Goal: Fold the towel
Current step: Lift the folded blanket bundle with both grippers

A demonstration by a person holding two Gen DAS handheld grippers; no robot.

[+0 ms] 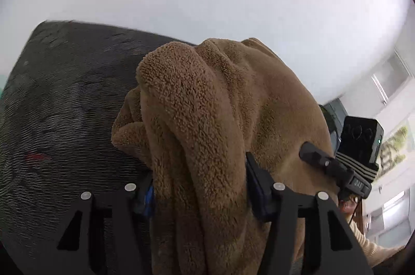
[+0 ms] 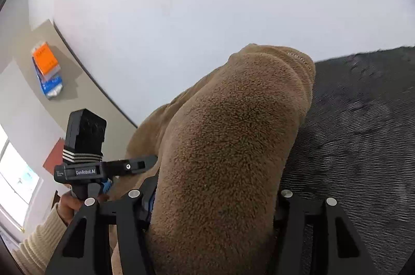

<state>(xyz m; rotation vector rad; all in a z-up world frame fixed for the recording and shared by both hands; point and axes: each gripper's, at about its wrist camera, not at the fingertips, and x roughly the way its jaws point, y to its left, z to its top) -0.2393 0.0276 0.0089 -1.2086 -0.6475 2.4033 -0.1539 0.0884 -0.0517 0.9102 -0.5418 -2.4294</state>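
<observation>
Towel (image 1: 207, 106) bunches thick between both sets of jaws, left gripper (image 1: 199, 186) and right gripper (image 2: 215, 197) each clamped on it, side by side above the dark surface (image 1: 64, 106).

The towel (image 1: 207, 124) sits bunched between the jaws of the left gripper (image 1: 199, 186) and of the right gripper (image 2: 215, 197), over the desk (image 1: 64, 106). Each gripper shows beside the other.

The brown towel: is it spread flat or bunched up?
Bunched up. The towel hangs in thick rumpled folds, pinched between each gripper's fingers, left gripper and right gripper.
</observation>
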